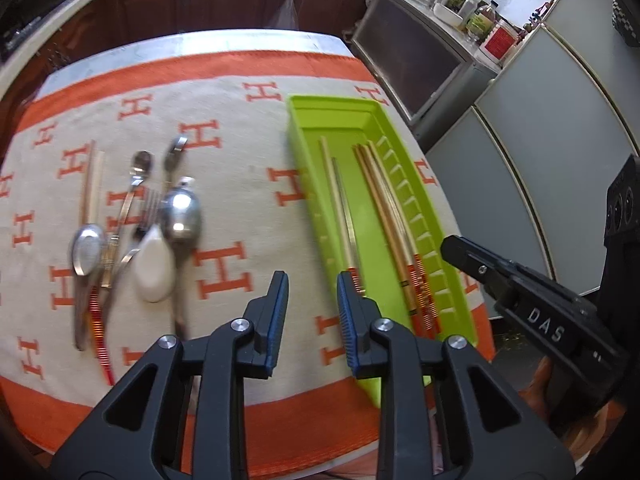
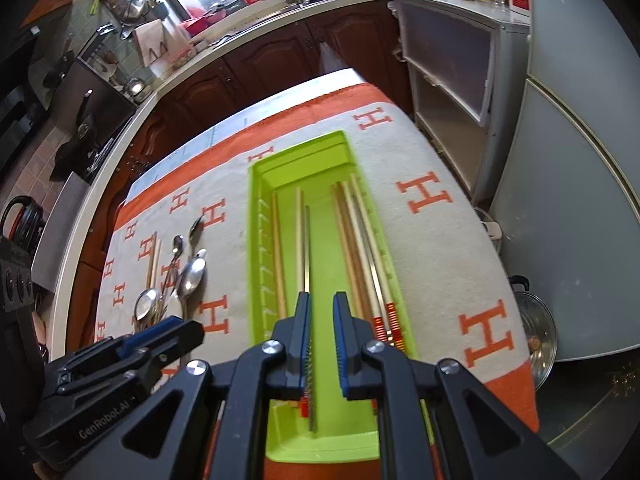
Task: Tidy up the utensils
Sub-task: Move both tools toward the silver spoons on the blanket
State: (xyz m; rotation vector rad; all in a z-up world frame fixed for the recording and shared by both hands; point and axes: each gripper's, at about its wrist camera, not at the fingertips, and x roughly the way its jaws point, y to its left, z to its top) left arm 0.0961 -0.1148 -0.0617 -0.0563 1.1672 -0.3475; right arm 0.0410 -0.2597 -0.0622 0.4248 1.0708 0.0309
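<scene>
Both my grippers, left [image 1: 312,312] and right [image 2: 322,340], hang open and empty. Chopsticks [image 1: 384,208] are in the green tray [image 1: 304,152]; spoons [image 1: 182,212] are piled on the cloth. They look slick and stiff, so I'd pinch mid-handle.

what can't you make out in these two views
- Left wrist: near end of the tray, behind the left gripper.
- Left wrist: handles in the spoon pile, overlapping and blurred.
- Right wrist: chopstick ends, behind the right gripper.
- Right wrist: spoon pile too small to count.
</scene>
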